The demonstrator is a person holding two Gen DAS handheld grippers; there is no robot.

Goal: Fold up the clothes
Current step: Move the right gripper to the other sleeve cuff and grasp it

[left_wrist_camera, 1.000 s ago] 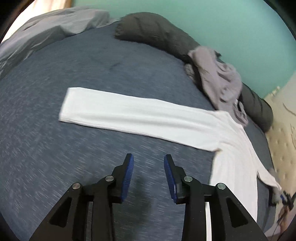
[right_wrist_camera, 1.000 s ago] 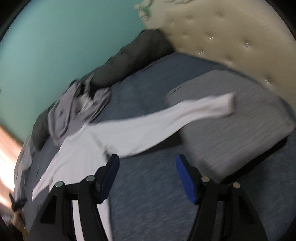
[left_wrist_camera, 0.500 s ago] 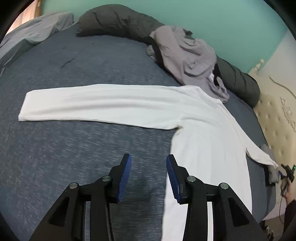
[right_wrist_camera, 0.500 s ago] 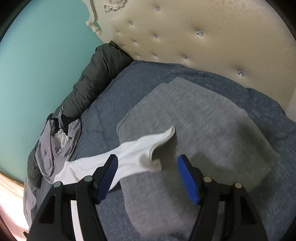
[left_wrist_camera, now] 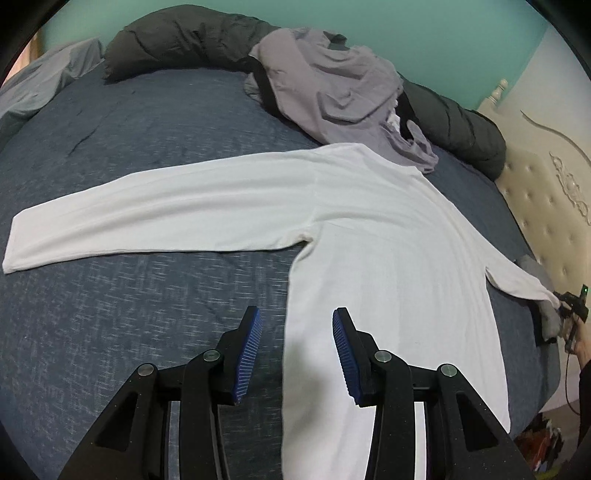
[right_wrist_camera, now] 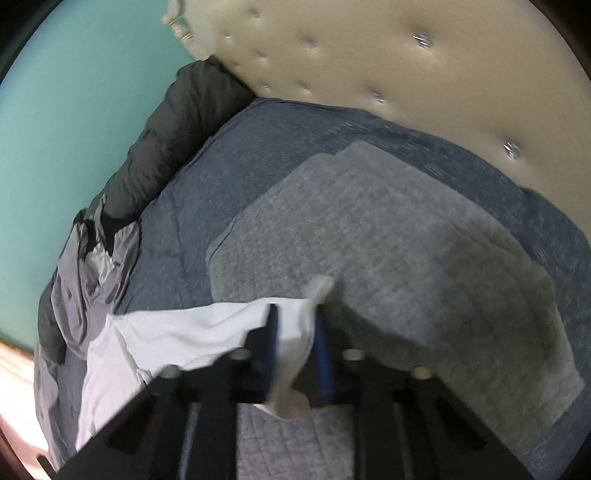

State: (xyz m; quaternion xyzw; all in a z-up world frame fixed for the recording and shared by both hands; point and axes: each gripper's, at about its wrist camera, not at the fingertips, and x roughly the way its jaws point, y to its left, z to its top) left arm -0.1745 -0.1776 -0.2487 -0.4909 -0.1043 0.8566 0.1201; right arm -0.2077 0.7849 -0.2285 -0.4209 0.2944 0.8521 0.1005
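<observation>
across the dark blue bedcover (left_wrist_camera: pixel 147 140) a white long-sleeved shirt (left_wrist_camera: pixel 388 258) lies flat, one sleeve stretched out to the left of the left wrist view, the other reaching toward the cream tufted headboard (left_wrist_camera: pixel 546 206). left gripper (left_wrist_camera: pixel 295 332) hovers above the shirt's side edge, jaws partly apart with nothing between them. right gripper (right_wrist_camera: pixel 295 325) has just been closing and its blue pads (right_wrist_camera: pixel 272 332) now pinch the cuff of the far sleeve over a grey quilted pillow (right_wrist_camera: pixel 406 240). a heap of grey clothes (left_wrist_camera: pixel 332 92) rests on a dark bolster (left_wrist_camera: pixel 184 40) by the teal wall (left_wrist_camera: pixel 443 33).
</observation>
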